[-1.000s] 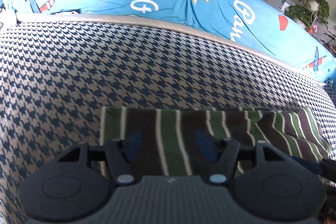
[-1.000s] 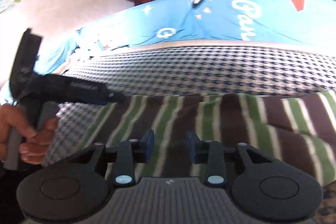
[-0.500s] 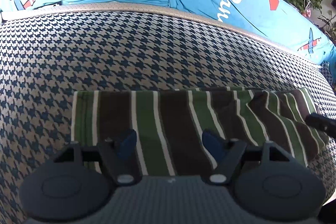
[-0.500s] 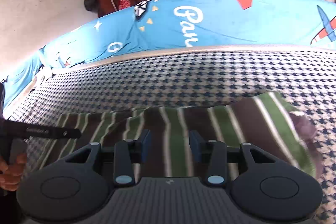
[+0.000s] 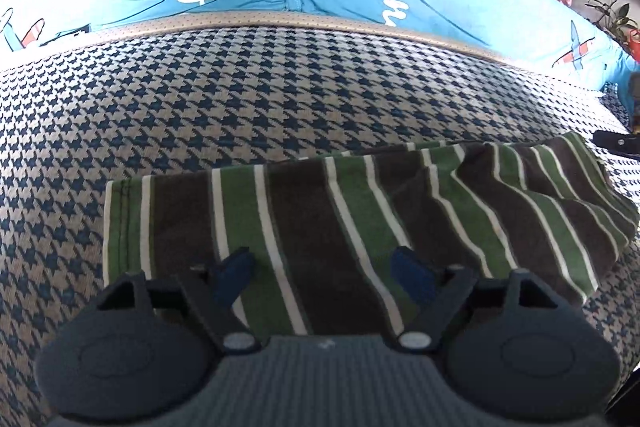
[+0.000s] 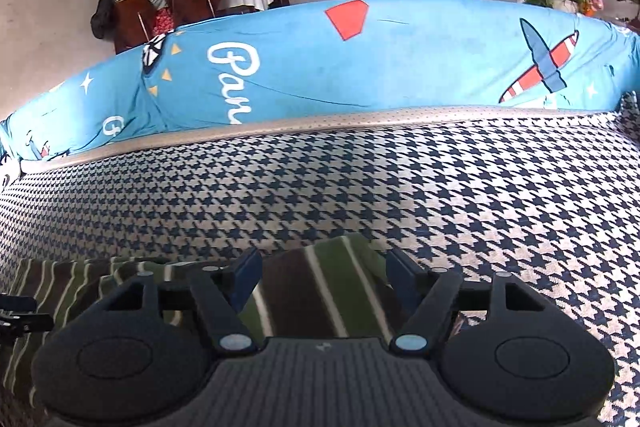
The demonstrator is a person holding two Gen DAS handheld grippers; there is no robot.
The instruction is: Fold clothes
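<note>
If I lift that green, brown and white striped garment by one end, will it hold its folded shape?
Probably not. The green, brown and white striped knit garment already sags and wrinkles at its right end, so it looks floppy. Layers would likely slide apart and droop. On the houndstooth cover, pushing it would probably bunch it rather than slide it.

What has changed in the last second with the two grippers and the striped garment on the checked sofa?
The right gripper has swung from the middle of the green, brown and white striped garment to its right end, and its jaws have widened. The left gripper drew back a little; more of the garment shows ahead of it. Neither took hold of anything. The garment stays folded flat on the houndstooth sofa seat; the left gripper stays open.
</note>
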